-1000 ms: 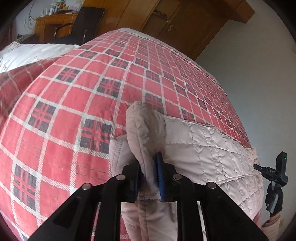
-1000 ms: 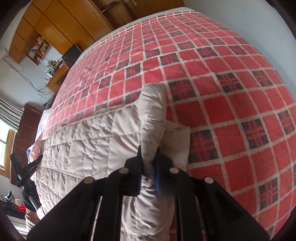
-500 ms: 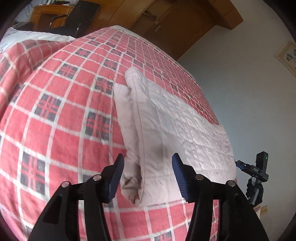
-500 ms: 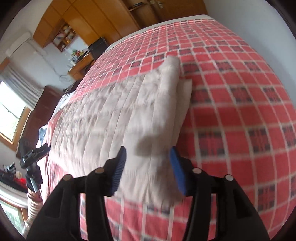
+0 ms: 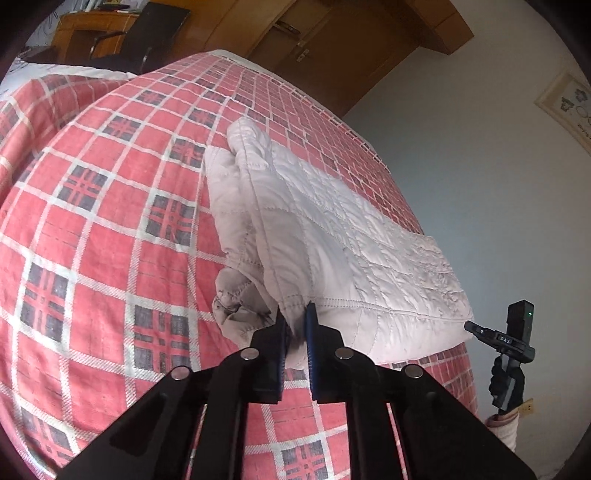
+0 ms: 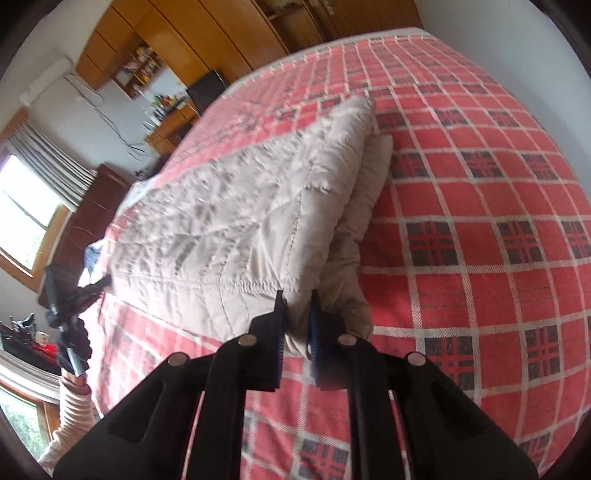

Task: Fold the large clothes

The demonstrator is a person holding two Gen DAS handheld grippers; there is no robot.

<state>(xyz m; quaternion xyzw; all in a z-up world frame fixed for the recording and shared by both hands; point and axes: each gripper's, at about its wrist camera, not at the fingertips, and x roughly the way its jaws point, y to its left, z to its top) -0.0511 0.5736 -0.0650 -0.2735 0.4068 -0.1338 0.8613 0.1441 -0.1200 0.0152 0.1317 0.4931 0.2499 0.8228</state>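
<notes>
— What do the fingers hold?

— The left gripper [image 5: 295,325] has its black fingers [image 5: 275,334] nearly together, clamped on the near hem of a pale pink quilted padded jacket [image 5: 332,236]. The right gripper [image 6: 297,314] pinches the hem's other corner likewise.

— And the garment?

— Folded flat on a bed with a red plaid cover [image 5: 110,229]; a wooden wardrobe [image 5: 332,48] stands beyond.

the folded jacket [image 5: 325,236] lies on the bed [image 5: 110,229], running from centre toward 12 o'clock. the left gripper [image 5: 295,332] sits at its 6 o'clock corner; the right gripper [image 6: 297,314] at the opposite near corner. a chair [image 5: 147,33] stands beyond the bed at 11 o'clock.
</notes>
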